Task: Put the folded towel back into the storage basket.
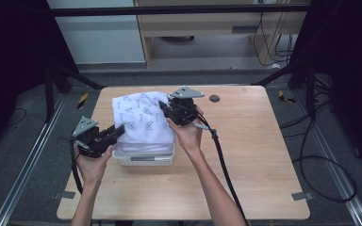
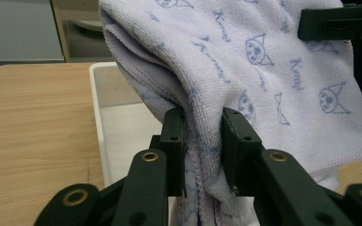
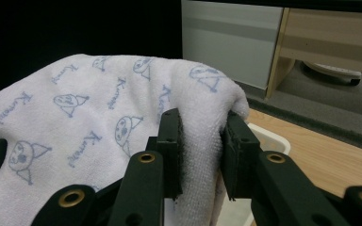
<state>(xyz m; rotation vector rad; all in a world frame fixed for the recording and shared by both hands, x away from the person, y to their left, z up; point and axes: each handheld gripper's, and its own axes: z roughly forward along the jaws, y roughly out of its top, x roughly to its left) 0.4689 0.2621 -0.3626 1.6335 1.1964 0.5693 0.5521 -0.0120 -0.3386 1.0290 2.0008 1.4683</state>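
One printed towel (image 1: 143,120) hangs folded over one white basket (image 1: 143,158) at the counter's (image 1: 245,155) middle. The left tongs (image 1: 118,130) pinch its edge at eight o'clock and the right tongs (image 1: 164,107) pinch it at two o'clock (both clamped on cloth). Its long axis seems to run between them, the basket directly below.
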